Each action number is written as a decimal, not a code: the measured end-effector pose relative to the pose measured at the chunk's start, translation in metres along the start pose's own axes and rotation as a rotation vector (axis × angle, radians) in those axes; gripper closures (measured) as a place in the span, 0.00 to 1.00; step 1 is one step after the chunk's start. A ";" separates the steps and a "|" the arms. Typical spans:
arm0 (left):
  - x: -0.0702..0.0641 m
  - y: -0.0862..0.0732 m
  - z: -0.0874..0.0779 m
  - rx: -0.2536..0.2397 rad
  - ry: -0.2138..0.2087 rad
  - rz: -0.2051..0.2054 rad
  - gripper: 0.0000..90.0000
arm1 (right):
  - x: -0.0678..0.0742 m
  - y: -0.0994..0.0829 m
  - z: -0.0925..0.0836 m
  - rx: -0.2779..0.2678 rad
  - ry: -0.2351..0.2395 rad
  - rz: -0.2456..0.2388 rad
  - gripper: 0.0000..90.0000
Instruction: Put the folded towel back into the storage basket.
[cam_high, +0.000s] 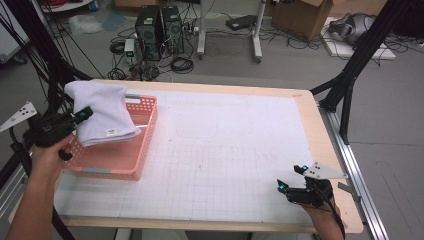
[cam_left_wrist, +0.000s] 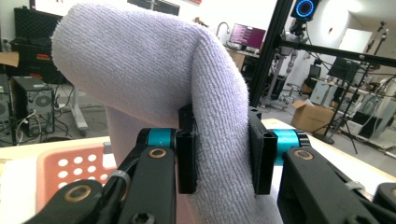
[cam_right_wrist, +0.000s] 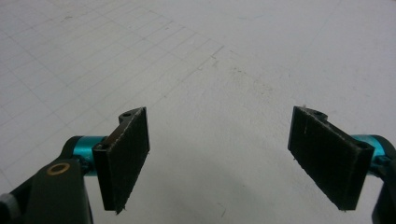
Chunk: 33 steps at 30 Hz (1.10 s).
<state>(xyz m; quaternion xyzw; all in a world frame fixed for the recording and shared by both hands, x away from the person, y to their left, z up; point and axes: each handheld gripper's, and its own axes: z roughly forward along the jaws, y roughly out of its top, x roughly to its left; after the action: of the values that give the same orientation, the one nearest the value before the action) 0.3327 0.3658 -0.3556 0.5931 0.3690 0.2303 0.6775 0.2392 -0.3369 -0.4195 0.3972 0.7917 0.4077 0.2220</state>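
Note:
A folded white towel (cam_high: 100, 111) hangs over the pink plastic basket (cam_high: 142, 150) at the table's left side. My left gripper (cam_high: 82, 116) is shut on the towel's left edge and holds it above the basket. In the left gripper view the thick folded towel (cam_left_wrist: 154, 79) is squeezed between the two black pads (cam_left_wrist: 186, 161), and a corner of the basket (cam_left_wrist: 70, 172) shows below. My right gripper (cam_high: 292, 177) rests near the table's front right corner, open, with nothing between its pads (cam_right_wrist: 126, 154) but the white gridded mat (cam_right_wrist: 219, 84).
The white gridded mat (cam_high: 225, 150) covers the wooden table (cam_high: 312, 120). A black frame leg (cam_high: 345, 95) stands at the right edge. On the floor behind lie computer towers (cam_high: 160, 30), cables and a cardboard box (cam_high: 300, 17).

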 end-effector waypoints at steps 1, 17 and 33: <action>-0.001 -0.001 0.001 0.004 0.000 0.000 0.77 | 0.000 0.000 0.000 0.000 0.001 0.001 0.22; -0.004 -0.016 0.025 0.108 -0.023 -0.015 0.75 | 0.000 0.000 0.000 -0.004 0.002 -0.003 0.22; 0.003 -0.030 0.040 0.224 -0.021 -0.085 0.71 | 0.001 -0.001 0.000 0.004 0.004 0.002 0.22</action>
<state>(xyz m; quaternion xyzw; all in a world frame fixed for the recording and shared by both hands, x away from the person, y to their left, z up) 0.3617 0.3367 -0.3849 0.6512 0.4104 0.1523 0.6199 0.2385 -0.3363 -0.4206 0.3976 0.7925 0.4071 0.2193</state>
